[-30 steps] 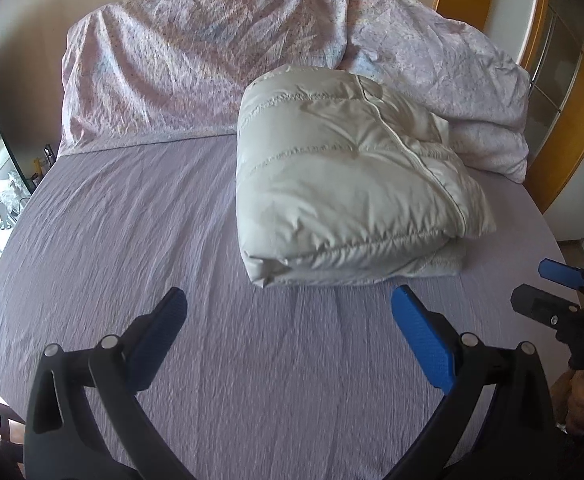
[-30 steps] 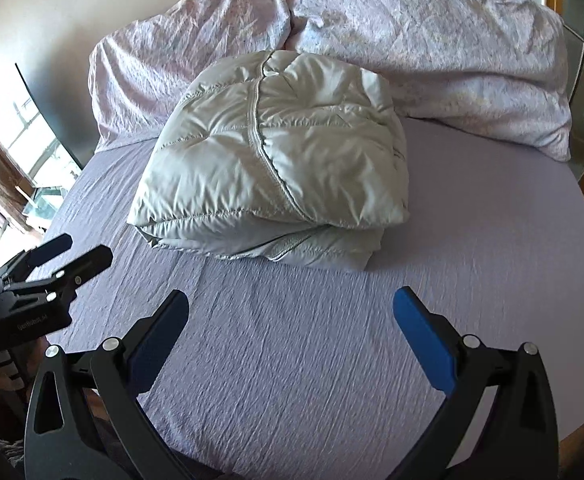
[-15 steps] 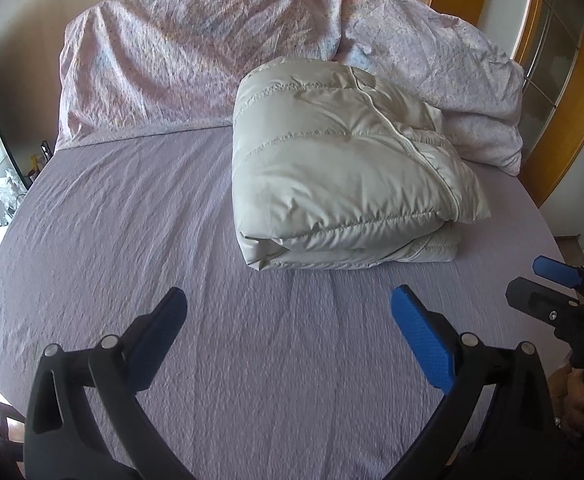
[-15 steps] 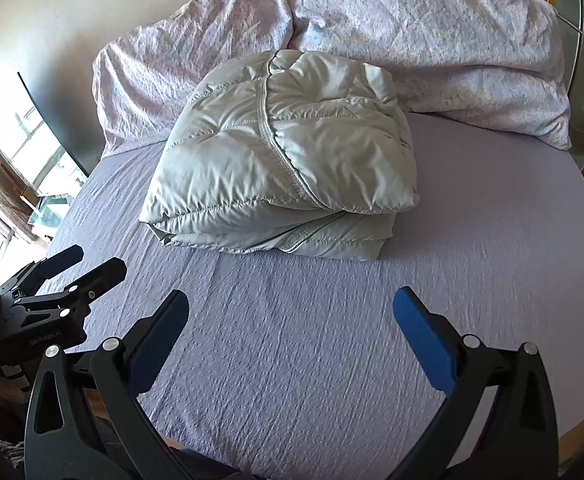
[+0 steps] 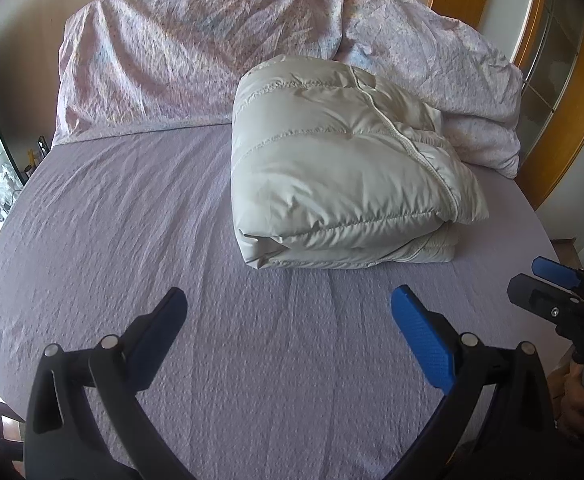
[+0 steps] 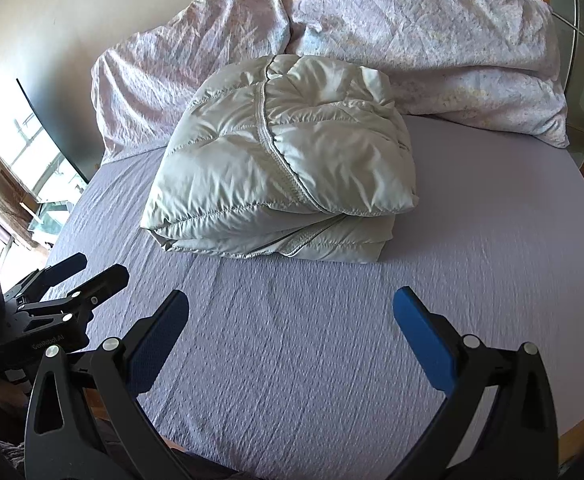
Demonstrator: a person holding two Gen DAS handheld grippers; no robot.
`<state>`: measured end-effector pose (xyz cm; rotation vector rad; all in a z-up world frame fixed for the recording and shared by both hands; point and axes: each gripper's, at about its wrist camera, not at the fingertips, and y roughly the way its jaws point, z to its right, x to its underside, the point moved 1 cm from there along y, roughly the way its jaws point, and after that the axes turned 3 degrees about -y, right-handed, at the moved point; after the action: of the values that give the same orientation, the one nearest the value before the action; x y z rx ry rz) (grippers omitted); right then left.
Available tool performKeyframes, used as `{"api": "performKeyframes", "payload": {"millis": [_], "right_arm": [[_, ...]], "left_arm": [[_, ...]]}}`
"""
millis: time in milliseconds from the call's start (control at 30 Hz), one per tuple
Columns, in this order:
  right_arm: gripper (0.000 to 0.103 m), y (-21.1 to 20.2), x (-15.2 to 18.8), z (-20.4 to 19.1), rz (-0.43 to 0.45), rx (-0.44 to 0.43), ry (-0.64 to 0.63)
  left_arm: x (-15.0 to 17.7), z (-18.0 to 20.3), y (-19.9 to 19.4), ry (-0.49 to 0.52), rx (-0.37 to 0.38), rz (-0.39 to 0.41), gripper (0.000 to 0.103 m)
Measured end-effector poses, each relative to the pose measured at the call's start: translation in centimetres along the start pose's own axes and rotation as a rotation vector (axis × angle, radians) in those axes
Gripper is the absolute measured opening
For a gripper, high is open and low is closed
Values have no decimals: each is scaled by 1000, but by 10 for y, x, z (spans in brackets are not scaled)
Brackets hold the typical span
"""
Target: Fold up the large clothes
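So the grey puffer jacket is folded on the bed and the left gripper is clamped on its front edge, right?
Not quite. The grey puffer jacket is folded on the bed, but the left gripper is open and short of it, touching nothing, as the left wrist view shows.

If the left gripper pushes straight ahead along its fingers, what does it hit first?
Probably the folded puffer jacket, lying ahead of the open left gripper, somewhat right of centre. Only bare purple bedsheet lies between; depth is uncertain.
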<state>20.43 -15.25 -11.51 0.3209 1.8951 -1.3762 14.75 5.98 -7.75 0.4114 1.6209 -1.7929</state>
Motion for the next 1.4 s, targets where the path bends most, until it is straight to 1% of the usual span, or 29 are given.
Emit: {"api": "performKeyframes", "payload": {"millis": [500,1400], "right_arm": [[102,-3,0,2,15,3,14],[102,-5,-1,2,19,4,13]], "left_arm": [[0,6,0,5,39,4,101],[0,5,2,-6,41,-5,101]]}}
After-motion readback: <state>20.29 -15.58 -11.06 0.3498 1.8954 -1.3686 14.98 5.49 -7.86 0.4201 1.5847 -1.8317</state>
